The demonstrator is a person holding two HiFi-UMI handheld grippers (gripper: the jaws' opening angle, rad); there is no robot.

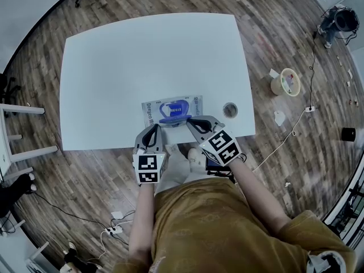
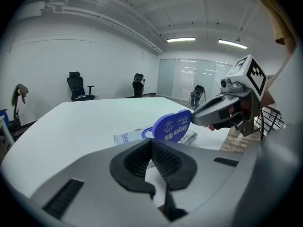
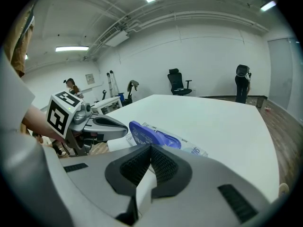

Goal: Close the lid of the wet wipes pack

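Note:
The wet wipes pack (image 1: 170, 108) lies flat near the table's front edge, and its blue oval lid (image 1: 174, 119) stands open on the near side. In the left gripper view the lid (image 2: 171, 126) is upright, with the tip of my right gripper (image 2: 195, 117) against its right edge. My left gripper (image 1: 154, 129) is shut and empty, just left of the pack and a little short of it. My right gripper (image 1: 192, 122) is also shut, with nothing between its jaws. The right gripper view shows the lid (image 3: 141, 133) ahead and the pack (image 3: 187, 147) behind it.
A small tape roll (image 1: 230, 110) sits on the white table (image 1: 114, 67) to the right of the pack. The table's near edge runs just below the grippers. On the wooden floor are a bucket (image 1: 285, 82) and cables (image 1: 284, 141). Office chairs (image 2: 77, 86) stand beyond the table.

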